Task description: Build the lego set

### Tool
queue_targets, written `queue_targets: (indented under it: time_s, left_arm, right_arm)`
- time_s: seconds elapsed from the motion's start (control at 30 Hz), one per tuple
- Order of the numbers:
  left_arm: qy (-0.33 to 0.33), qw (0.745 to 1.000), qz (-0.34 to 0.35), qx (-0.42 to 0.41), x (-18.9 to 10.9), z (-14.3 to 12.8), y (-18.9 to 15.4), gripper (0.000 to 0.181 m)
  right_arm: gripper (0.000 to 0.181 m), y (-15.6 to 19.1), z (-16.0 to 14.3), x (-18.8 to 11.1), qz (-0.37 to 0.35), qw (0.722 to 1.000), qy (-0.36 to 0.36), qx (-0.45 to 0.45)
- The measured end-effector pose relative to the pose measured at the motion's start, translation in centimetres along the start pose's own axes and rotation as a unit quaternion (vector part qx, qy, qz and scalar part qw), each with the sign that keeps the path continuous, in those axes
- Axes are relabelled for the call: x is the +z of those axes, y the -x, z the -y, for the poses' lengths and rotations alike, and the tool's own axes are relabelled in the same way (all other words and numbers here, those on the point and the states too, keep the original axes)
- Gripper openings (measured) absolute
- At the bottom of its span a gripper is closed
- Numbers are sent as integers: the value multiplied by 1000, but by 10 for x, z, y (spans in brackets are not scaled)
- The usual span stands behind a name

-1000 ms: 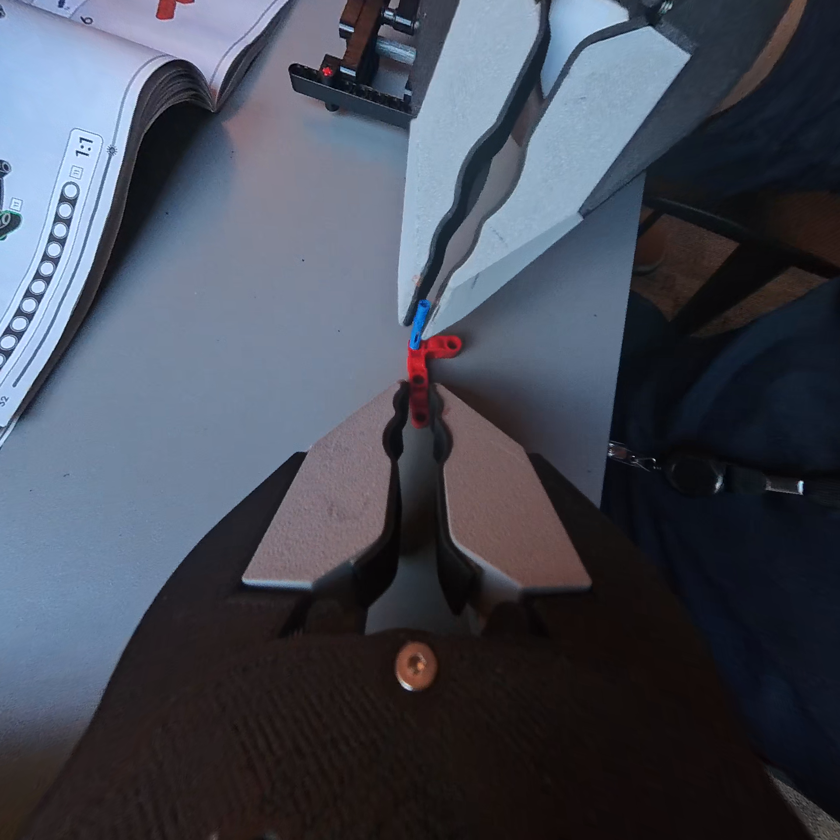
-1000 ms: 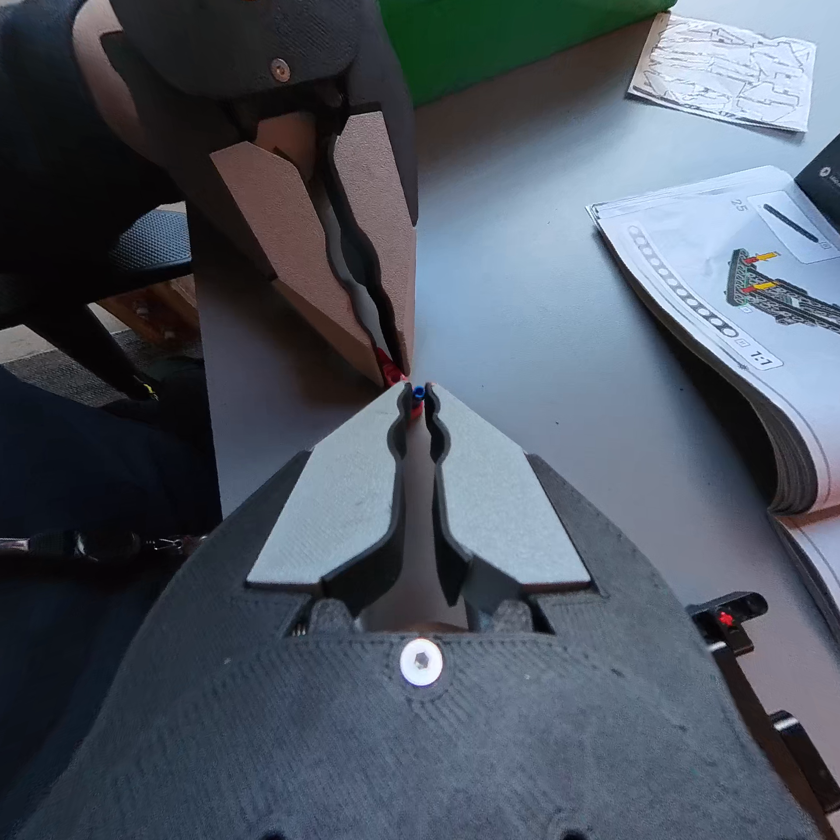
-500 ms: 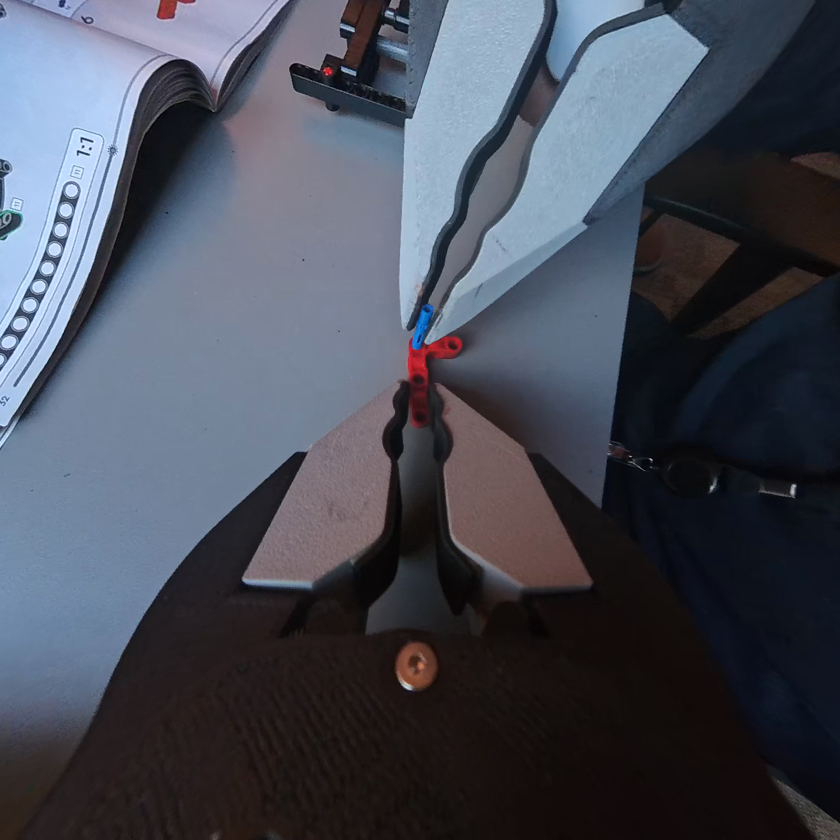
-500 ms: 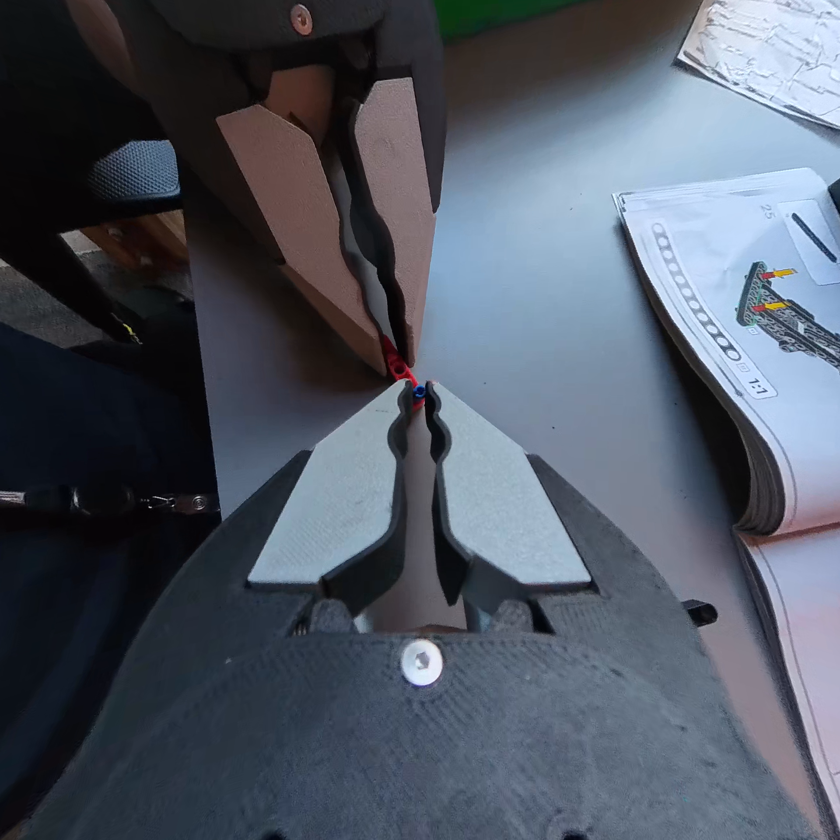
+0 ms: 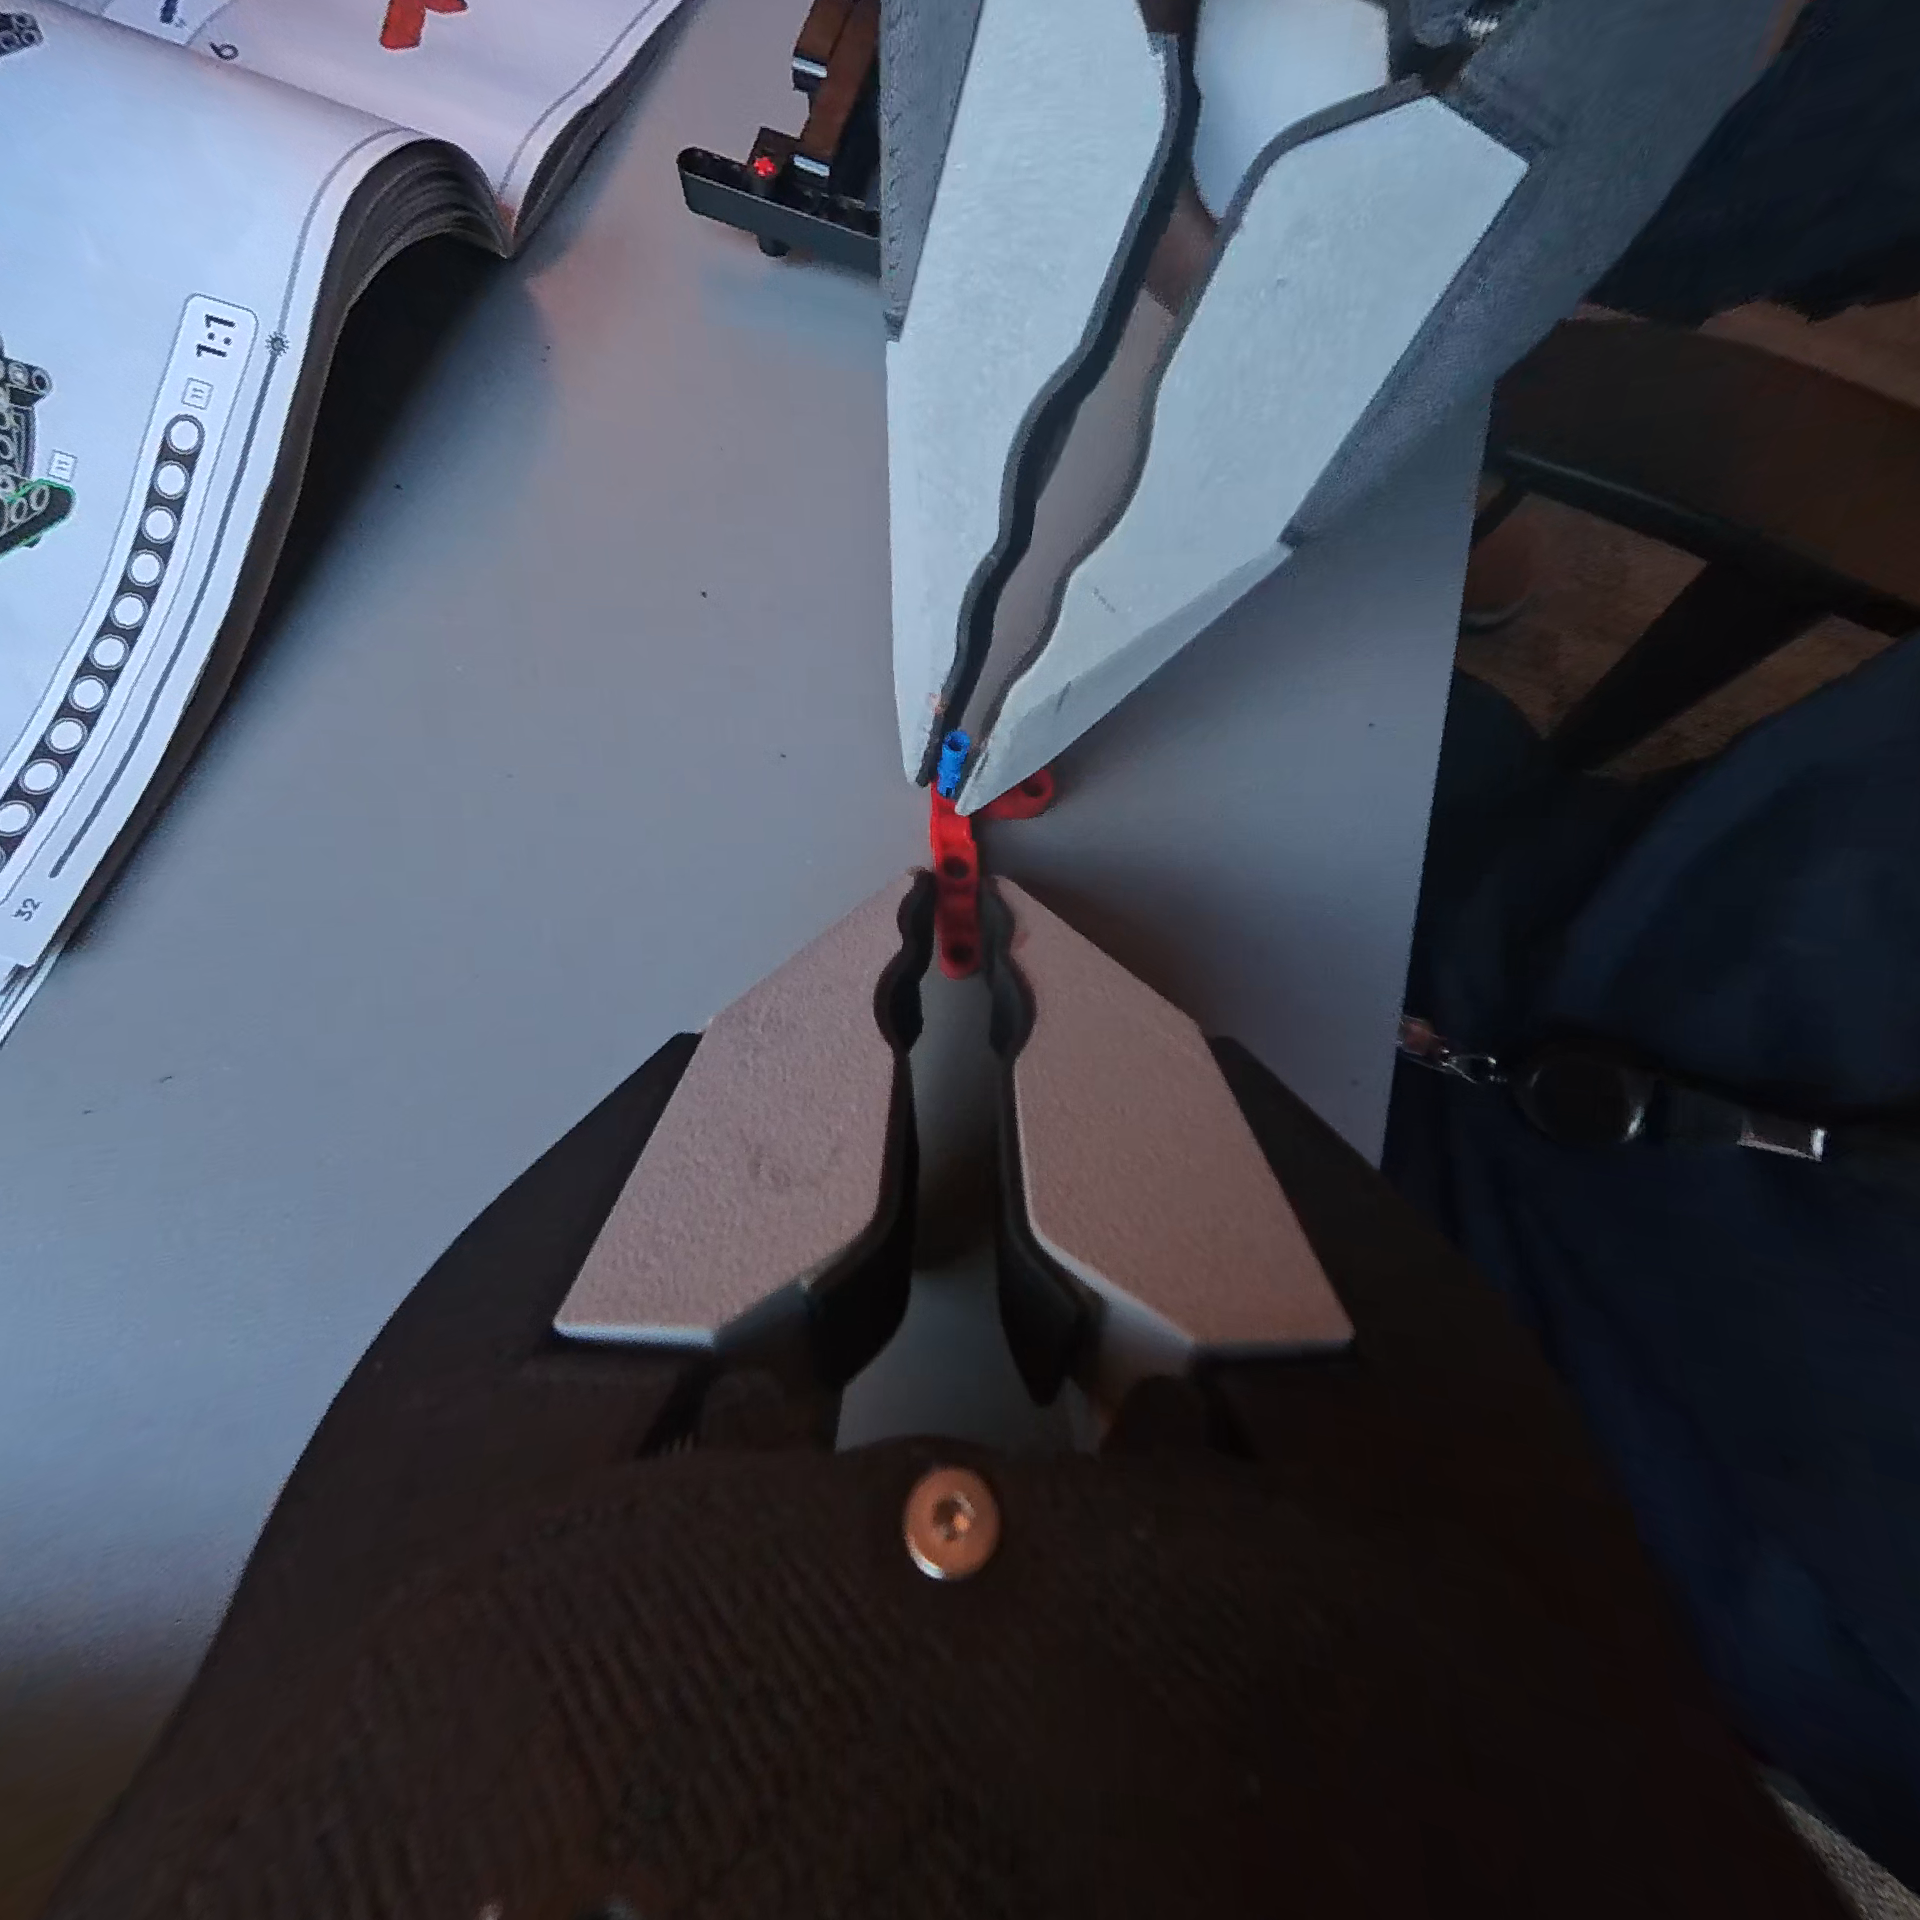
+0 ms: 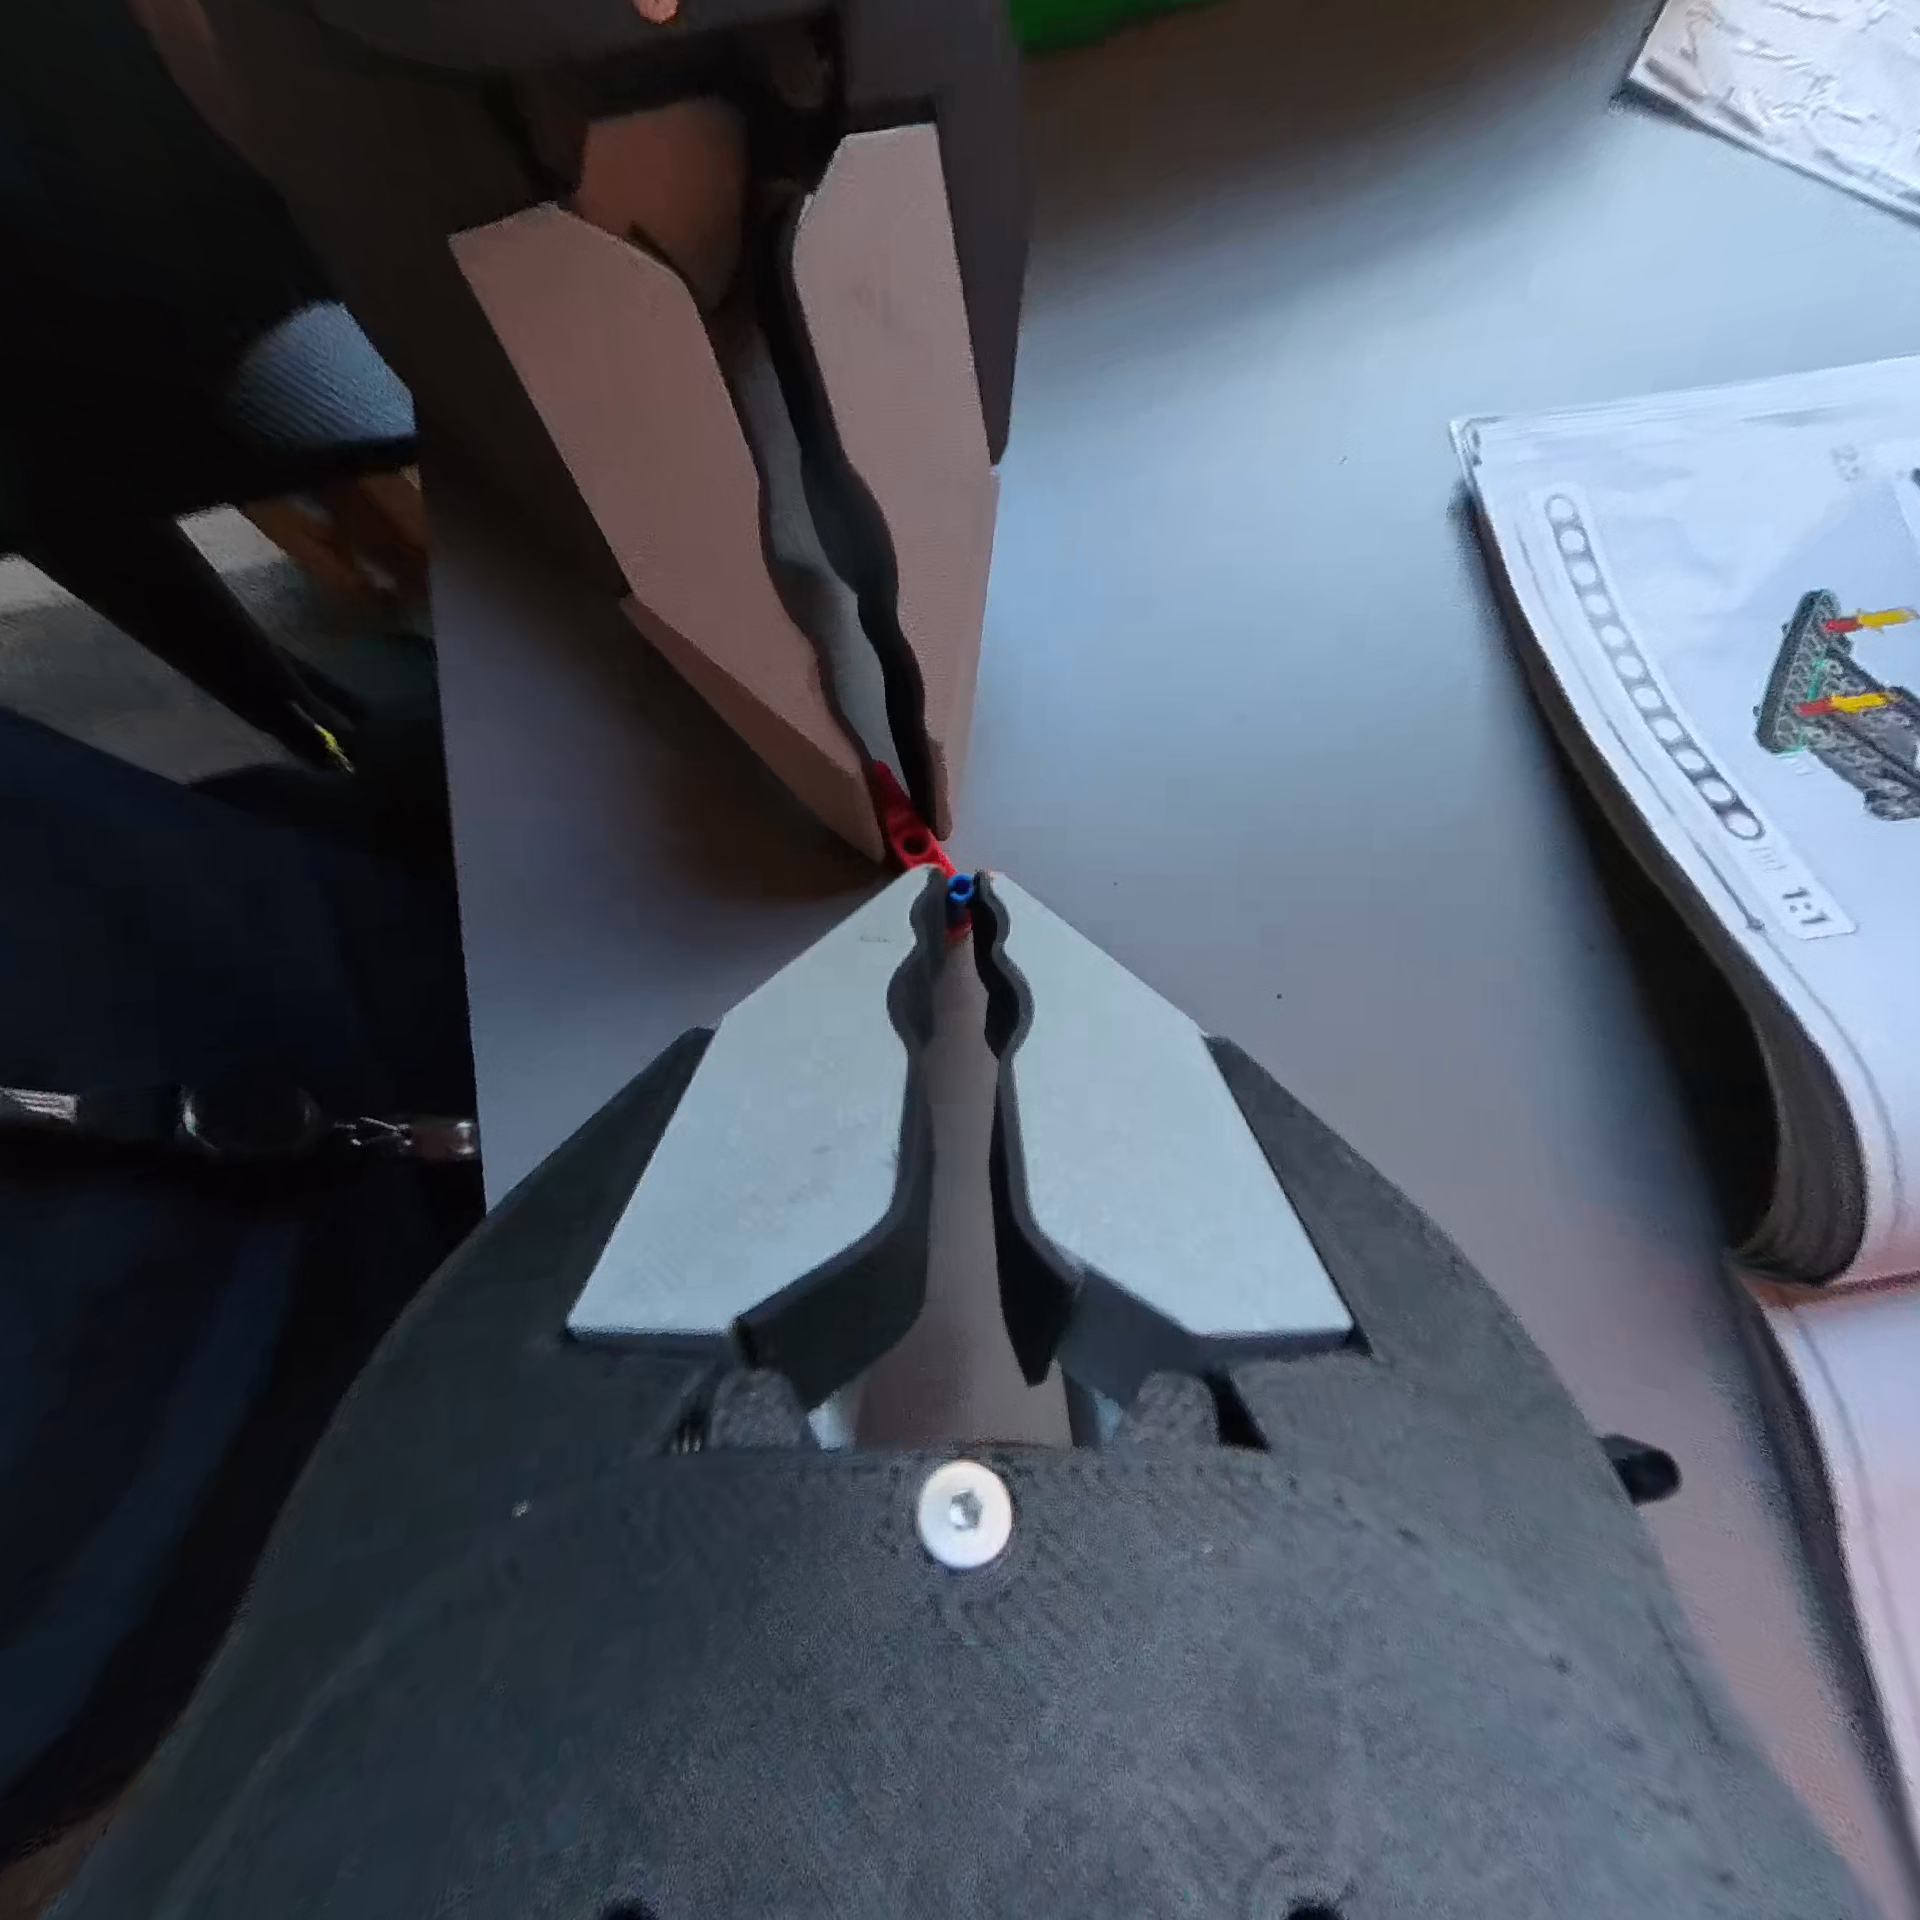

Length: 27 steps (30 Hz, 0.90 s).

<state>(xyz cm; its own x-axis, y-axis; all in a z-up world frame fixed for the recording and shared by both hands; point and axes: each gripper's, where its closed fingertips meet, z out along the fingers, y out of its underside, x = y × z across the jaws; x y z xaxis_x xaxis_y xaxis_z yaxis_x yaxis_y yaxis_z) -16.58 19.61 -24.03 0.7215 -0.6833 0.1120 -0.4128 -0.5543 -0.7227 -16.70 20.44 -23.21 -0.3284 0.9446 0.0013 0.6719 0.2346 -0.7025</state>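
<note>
My left gripper (image 5: 956, 899) is shut on a small red L-shaped lego beam (image 5: 956, 873), holding it above the grey table (image 5: 520, 831). My right gripper (image 6: 961, 894) is shut on a small blue pin (image 6: 960, 886). The pin (image 5: 953, 756) stands at the red beam's corner hole, in contact with it. In the left wrist view the right gripper (image 5: 951, 774) comes down from the top, tip to tip with mine. In the right wrist view the left gripper (image 6: 909, 831) comes from the top left with the red beam (image 6: 912, 831) in it.
An open instruction booklet (image 5: 156, 364) lies at the left in the left wrist view and at the right in the right wrist view (image 6: 1714, 779). A black partly built lego assembly (image 5: 790, 197) sits at the back. The table edge (image 5: 1434, 831) and a person's dark clothing are close. Less than 4 cm separates the two grippers' tips.
The right gripper has pressed closer to the left gripper, so the blue pin sits deeper against the red beam. The right wrist view has shifted, moving the booklet rightward.
</note>
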Motion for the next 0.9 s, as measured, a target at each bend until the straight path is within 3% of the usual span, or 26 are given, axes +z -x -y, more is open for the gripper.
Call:
queue_targets:
  time_s: [0.1, 0.23, 0.4, 0.47, 0.63, 0.8, 0.9]
  left_arm:
    - [0, 1000, 0, 0, 1, 1, 0, 5]
    - [0, 1000, 6, 3, 0, 1, 1, 5]
    - [-28, 996, 50, 67, -1, 12, 4, 4]
    - [-64, 990, 65, 105, -4, 25, 2, 4]
    - [-123, 955, 152, 223, -8, 47, 1, 5]
    - [-135, 896, 270, 325, -13, 62, 3, 5]
    - [-164, 861, 309, 370, -23, 74, -6, 5]
  right_arm:
    - [3, -2, 1, -3, -2, 1000, -26, 15]
    - [12, -2, 13, -21, -9, 993, -114, 35]
    - [51, 2, 3, -24, 9, 989, -120, 82]
    - [49, 10, 15, -32, 47, 980, -162, 108]
    - [49, 7, 15, -46, 64, 965, -206, 151]
    - [39, 8, 28, -88, 85, 928, -336, 135]
    - [46, 4, 25, -89, 59, 936, -328, 111]
